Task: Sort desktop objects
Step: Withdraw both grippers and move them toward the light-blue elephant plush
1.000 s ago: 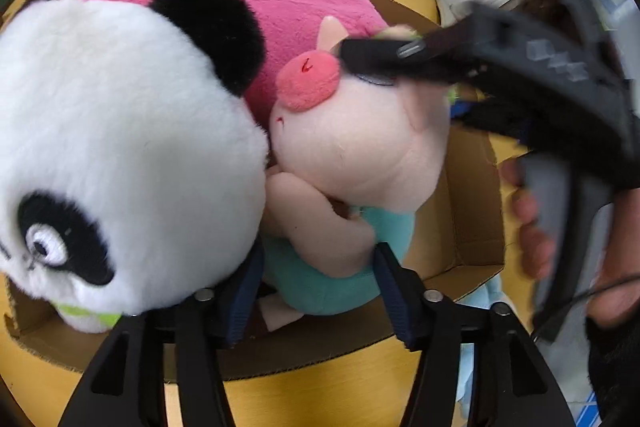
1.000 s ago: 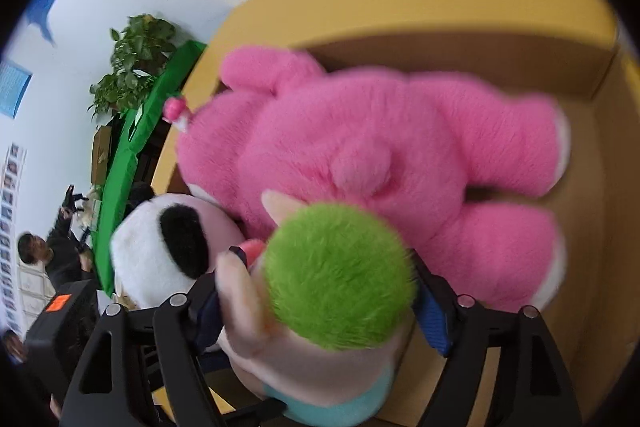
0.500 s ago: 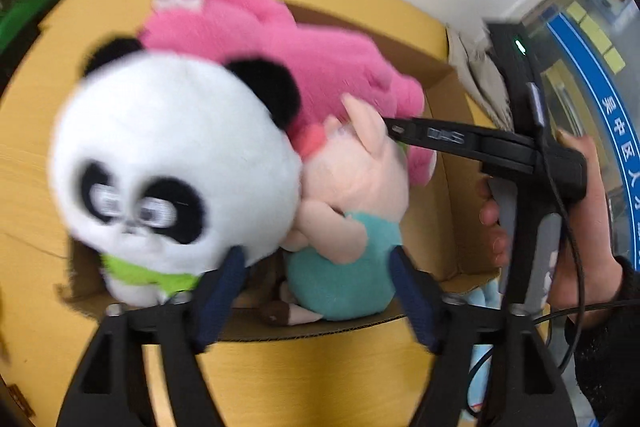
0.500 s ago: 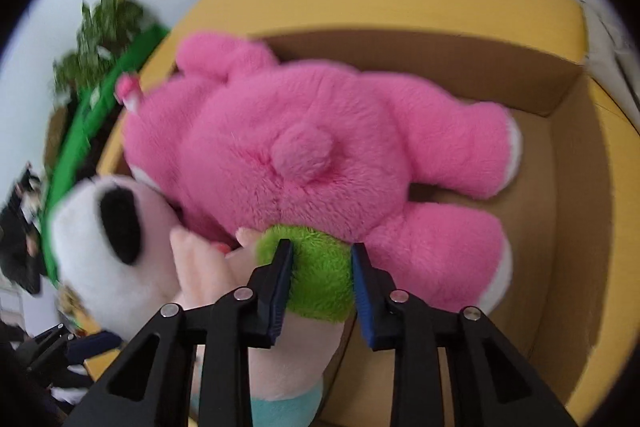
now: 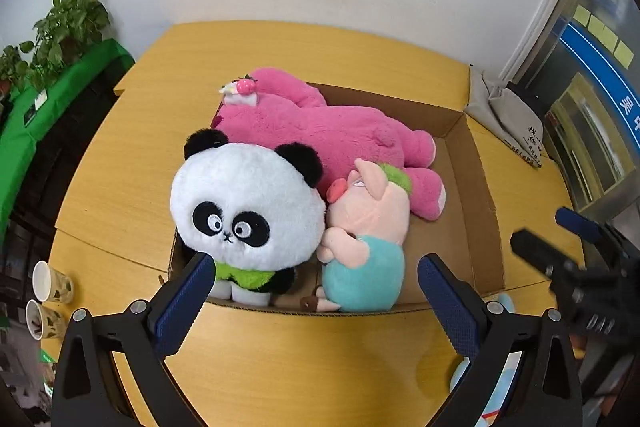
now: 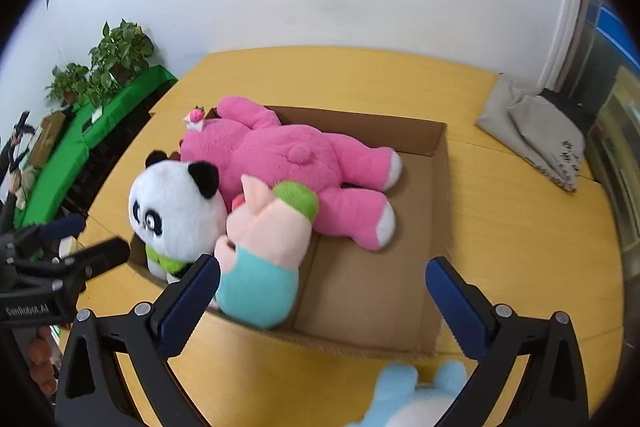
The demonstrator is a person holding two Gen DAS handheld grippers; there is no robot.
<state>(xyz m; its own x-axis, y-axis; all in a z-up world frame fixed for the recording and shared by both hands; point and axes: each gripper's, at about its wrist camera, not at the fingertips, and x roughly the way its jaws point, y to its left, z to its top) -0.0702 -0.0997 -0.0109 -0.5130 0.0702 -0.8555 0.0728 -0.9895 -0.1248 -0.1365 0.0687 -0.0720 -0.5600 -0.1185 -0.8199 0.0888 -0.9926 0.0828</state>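
A shallow cardboard box [image 5: 476, 195] [image 6: 436, 187] on the yellow table holds three plush toys: a panda [image 5: 244, 215] [image 6: 176, 211] at the near left, a pig in teal [image 5: 368, 231] [image 6: 264, 247] beside it, and a big pink bear [image 5: 340, 135] [image 6: 292, 163] lying behind. My left gripper [image 5: 316, 303] is open and empty, above the box's near edge. My right gripper [image 6: 324, 299] is open and empty, pulled back from the box. A light blue plush [image 6: 416, 395] lies on the table below the right gripper.
Two paper cups [image 5: 52, 283] stand at the table's left edge. A grey cloth bag [image 6: 536, 131] lies at the far right of the table. Potted plants on a green-covered counter [image 6: 112, 59] stand to the left, off the table.
Both grippers have let go of the pig plush, opened wide and pulled back and up from the box. The pig and panda now rest in the box.
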